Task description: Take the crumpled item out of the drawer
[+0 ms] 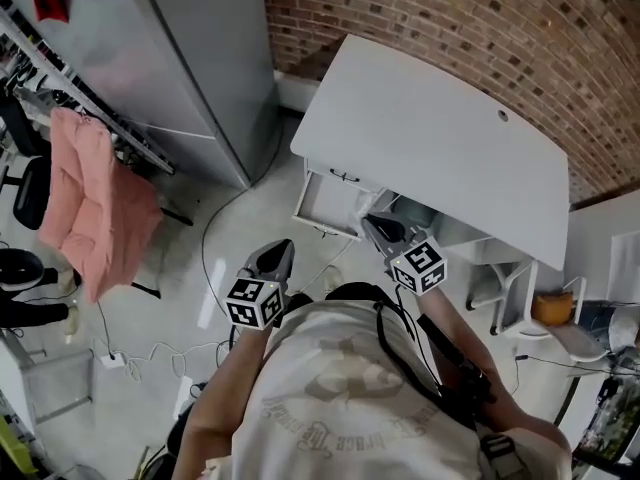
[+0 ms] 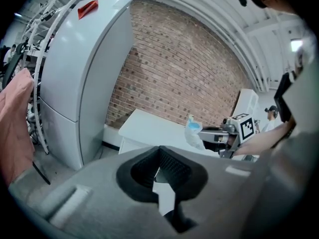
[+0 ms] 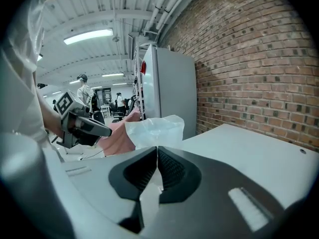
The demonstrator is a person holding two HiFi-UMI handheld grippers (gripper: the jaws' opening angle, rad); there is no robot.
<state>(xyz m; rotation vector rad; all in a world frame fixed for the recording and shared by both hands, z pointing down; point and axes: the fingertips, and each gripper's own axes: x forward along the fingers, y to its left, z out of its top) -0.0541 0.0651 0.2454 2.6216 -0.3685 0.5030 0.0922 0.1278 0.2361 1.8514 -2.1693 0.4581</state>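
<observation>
Left gripper (image 1: 283, 248) held out with jaws together (angled slightly down); right gripper (image 1: 369, 221) pinches crumpled plastic (image 3: 152, 131).

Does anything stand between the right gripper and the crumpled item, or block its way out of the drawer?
Nothing visible does. The right gripper is shut on the crumpled item, a clear plastic wad, and holds it up above the open drawer.

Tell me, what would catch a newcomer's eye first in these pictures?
The right gripper is shut on a crumpled clear plastic wad, which it holds in the air beside the white desk. The desk's drawer stands open, and a red brick wall runs behind.
</observation>
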